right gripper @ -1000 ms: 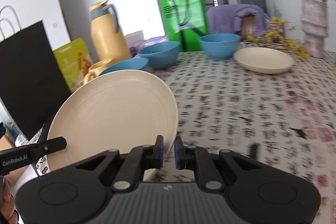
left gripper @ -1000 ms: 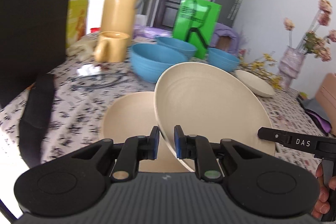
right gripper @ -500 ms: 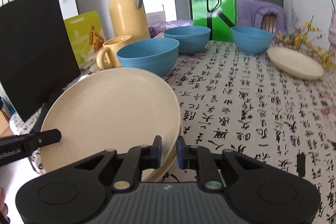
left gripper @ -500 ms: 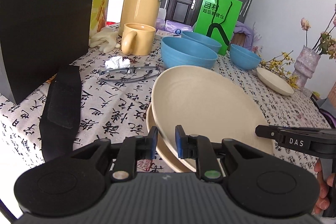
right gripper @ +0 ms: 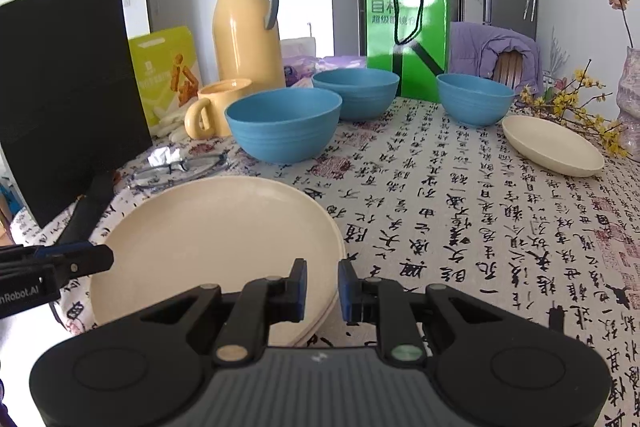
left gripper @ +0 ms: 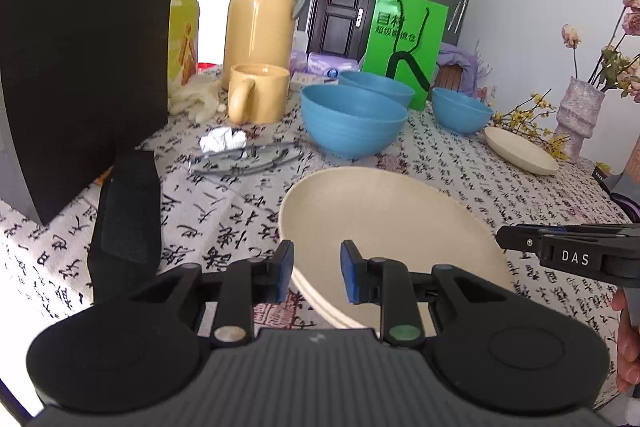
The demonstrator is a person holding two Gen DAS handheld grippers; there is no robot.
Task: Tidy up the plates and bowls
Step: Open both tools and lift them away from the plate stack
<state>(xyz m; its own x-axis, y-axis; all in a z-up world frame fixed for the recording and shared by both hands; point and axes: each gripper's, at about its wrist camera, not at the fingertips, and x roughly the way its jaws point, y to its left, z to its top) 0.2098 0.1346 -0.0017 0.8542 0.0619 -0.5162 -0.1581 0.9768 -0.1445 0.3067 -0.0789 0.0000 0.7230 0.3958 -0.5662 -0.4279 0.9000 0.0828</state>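
Both claws slightly parted, left claw (left gripper: 316, 277) opening, straddling stacked plates (left gripper: 392, 227)

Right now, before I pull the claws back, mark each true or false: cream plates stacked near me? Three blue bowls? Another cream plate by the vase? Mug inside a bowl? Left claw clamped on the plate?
1. Cream plates lie stacked near the claws: true.
2. Three blue bowls stand on the table: true.
3. A lone cream plate lies near the vase: true.
4. The yellow mug sits inside a bowl: false; it stands on the cloth beside one.
5. The left claw is clamped on the plate: false; its jaws are opening, pads clear of the rim.
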